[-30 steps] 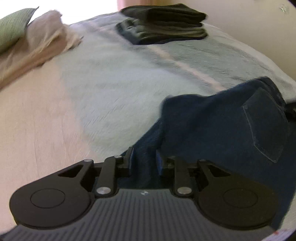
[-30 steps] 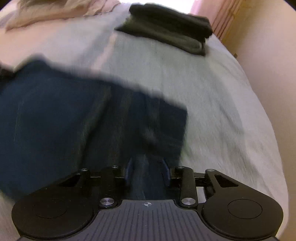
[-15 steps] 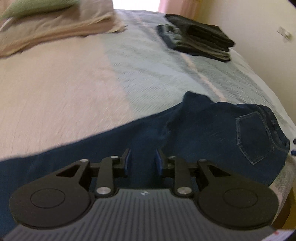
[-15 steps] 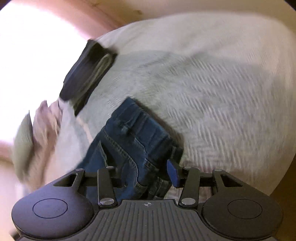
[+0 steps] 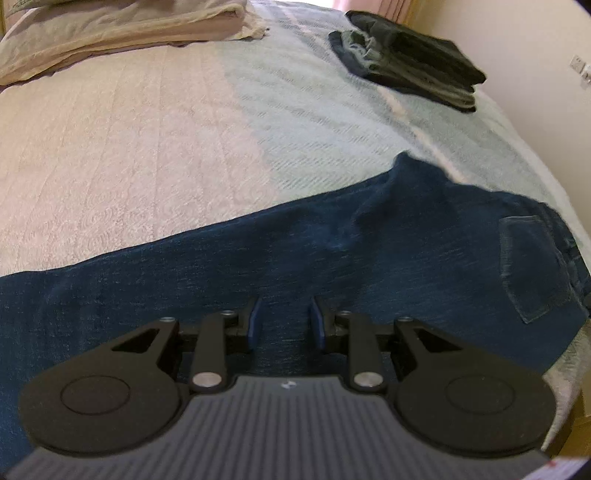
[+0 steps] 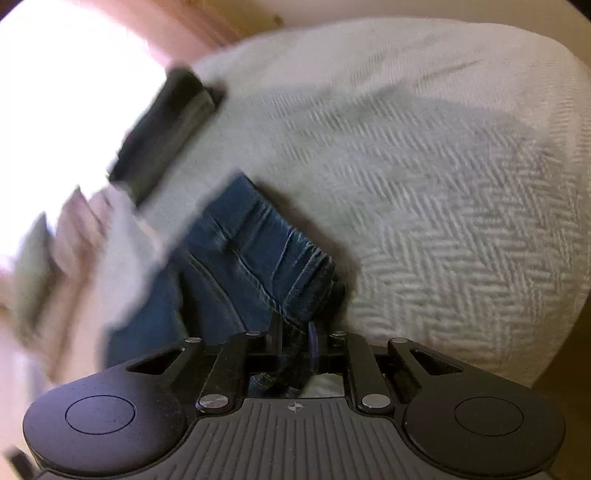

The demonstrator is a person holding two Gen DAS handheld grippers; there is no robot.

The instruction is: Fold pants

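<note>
The right gripper (image 6: 295,341) is clamped on the jeans' (image 5: 332,258) waistband; the left gripper (image 5: 284,319), fingers apart, hovers just over the leg ahead of it.

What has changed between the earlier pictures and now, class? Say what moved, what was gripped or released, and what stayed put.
The blue jeans, bunched a second ago, now lie spread lengthwise across the bed. The right tool, open beside the waistband half a second ago, has closed on it. The left tool stays open over the leg fabric. The dark folded stack and the pillows have not moved.
</note>
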